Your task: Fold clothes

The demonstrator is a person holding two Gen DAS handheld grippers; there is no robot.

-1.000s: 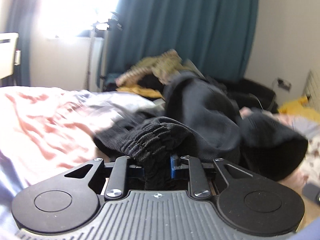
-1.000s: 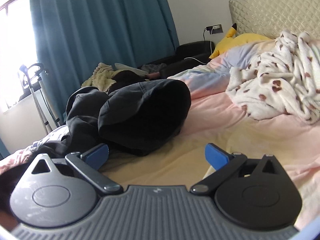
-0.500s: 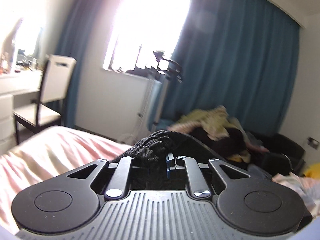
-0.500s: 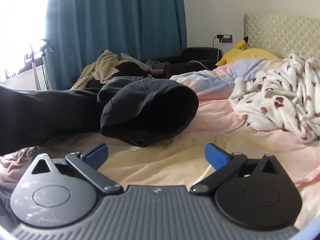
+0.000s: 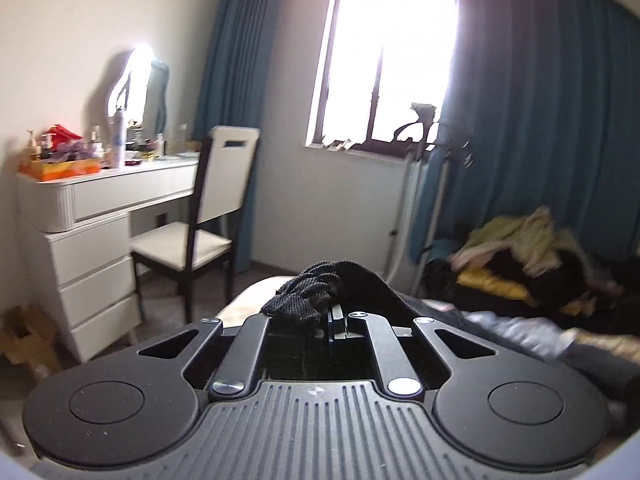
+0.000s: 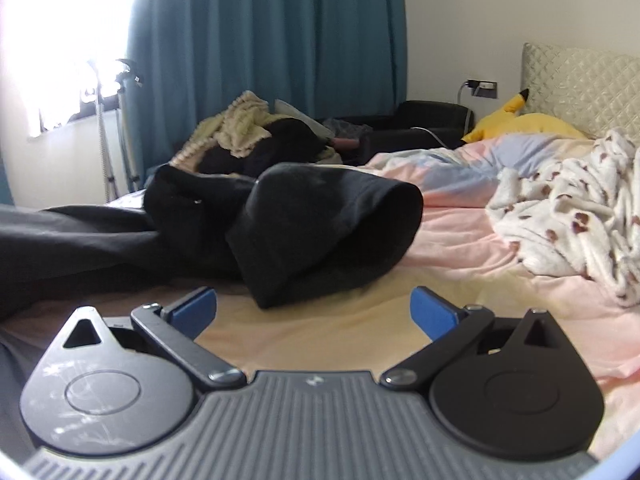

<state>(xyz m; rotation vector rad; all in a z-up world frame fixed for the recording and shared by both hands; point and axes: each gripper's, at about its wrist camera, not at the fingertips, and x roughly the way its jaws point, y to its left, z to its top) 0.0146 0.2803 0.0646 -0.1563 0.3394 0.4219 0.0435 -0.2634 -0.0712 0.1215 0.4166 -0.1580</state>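
My left gripper (image 5: 326,322) pinched tight on the ribbed hem of the black garment (image 5: 316,292), centre of frame, dressing table (image 5: 100,196) at left, my right gripper (image 6: 314,306) spread wide and empty over the bed (image 6: 320,332), the garment's bulk (image 6: 320,224) heaped mid-frame just beyond.

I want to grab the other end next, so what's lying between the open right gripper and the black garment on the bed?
Only bare bedsheet lies between the right gripper and the black garment, as the right wrist view shows.
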